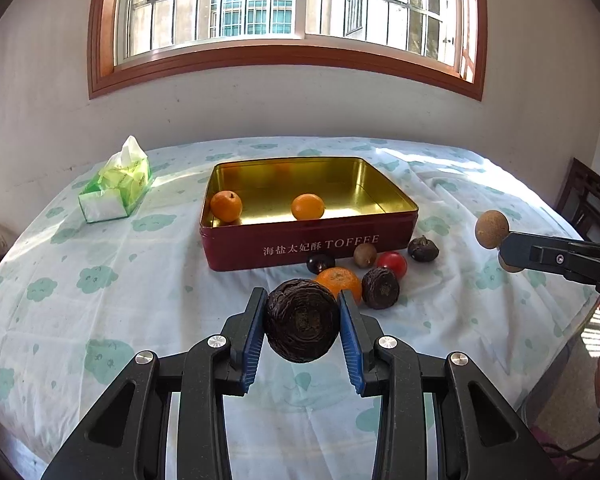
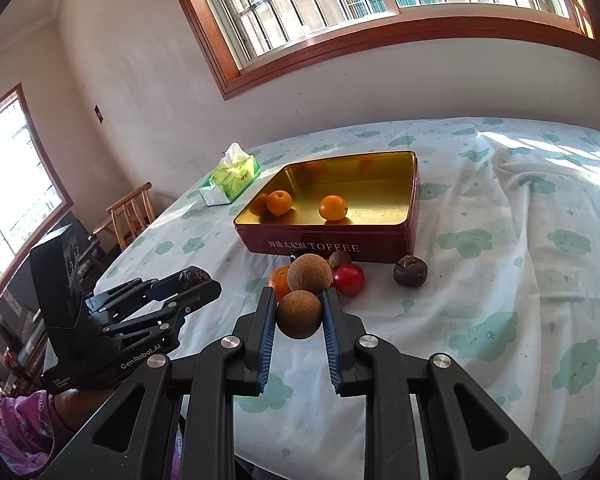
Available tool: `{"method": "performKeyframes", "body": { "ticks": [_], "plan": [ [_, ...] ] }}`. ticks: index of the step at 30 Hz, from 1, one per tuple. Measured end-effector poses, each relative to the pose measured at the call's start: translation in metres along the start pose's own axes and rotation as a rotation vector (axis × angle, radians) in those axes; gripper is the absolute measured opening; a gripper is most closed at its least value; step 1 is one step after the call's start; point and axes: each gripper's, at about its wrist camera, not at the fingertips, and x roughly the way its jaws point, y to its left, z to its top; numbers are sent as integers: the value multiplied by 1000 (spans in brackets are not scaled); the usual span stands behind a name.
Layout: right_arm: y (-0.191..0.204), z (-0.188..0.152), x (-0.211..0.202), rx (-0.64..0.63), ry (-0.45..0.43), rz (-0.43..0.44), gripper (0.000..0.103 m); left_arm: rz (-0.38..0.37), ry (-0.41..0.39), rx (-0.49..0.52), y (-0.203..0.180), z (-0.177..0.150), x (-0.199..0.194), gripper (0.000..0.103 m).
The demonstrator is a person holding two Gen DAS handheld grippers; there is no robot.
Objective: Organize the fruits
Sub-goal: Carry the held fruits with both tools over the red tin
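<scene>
Fruit in both grippers above the table, tin partly filled.

Left to right: tissue box (image 1: 116, 184) near the far-left edge of the tablecloth (image 1: 100, 320); red TOFFEE tin (image 1: 312, 246) at centre, two oranges (image 1: 226, 206) (image 1: 308, 207) inside; just in front of the tin, loose on the cloth, a dark round fruit (image 1: 320, 263), an orange (image 1: 340, 282), a wrinkled dark fruit (image 1: 380, 288), a small brown fruit (image 1: 365, 255), a red fruit (image 1: 392, 265), another dark one (image 1: 423, 249). Left gripper (image 1: 302, 316) clamped on a dark wrinkled fruit (image 1: 302, 326), lifted clear of the cloth. Right gripper (image 2: 299, 312) clenched on a brown round fruit (image 2: 299, 315), a second brown fruit (image 2: 309, 274) joined just above it beyond the fingertips.
</scene>
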Motion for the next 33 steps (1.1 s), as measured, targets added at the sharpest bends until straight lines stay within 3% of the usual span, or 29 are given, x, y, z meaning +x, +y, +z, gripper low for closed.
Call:
{"method": "performKeyframes", "body": {
  "ticks": [20,33],
  "plan": [
    [2,-4,12,24,25,21,21,22,19,-9,12,3,11,36],
    [9,18,20,19,20,56,21,50,13,-12,26,23,20,36]
  ]
}}
